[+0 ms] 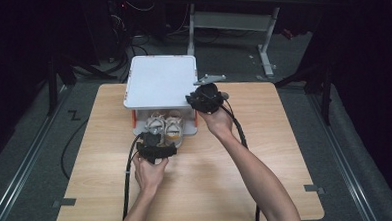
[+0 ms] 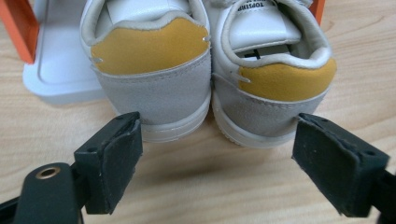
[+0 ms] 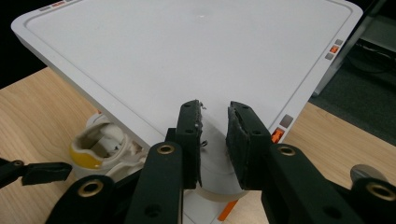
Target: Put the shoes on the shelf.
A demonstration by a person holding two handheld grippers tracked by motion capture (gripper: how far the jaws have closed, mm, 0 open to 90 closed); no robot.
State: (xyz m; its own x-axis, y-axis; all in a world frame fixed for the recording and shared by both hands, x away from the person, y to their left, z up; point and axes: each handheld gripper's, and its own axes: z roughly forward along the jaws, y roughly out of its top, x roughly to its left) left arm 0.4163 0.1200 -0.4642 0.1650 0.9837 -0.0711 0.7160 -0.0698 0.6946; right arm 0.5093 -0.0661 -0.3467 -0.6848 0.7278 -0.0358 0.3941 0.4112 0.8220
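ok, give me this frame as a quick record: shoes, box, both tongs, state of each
shoes: pair, grey heels with yellow tabs, side by side in the open box, heels toward the person
box: white tray on table, orange corners
lid: white lid raised above the shoes
left tongs: open, just behind the heels, apart from them
right tongs: at the lid's near edge, jaws close together; a grip on the lid cannot be told
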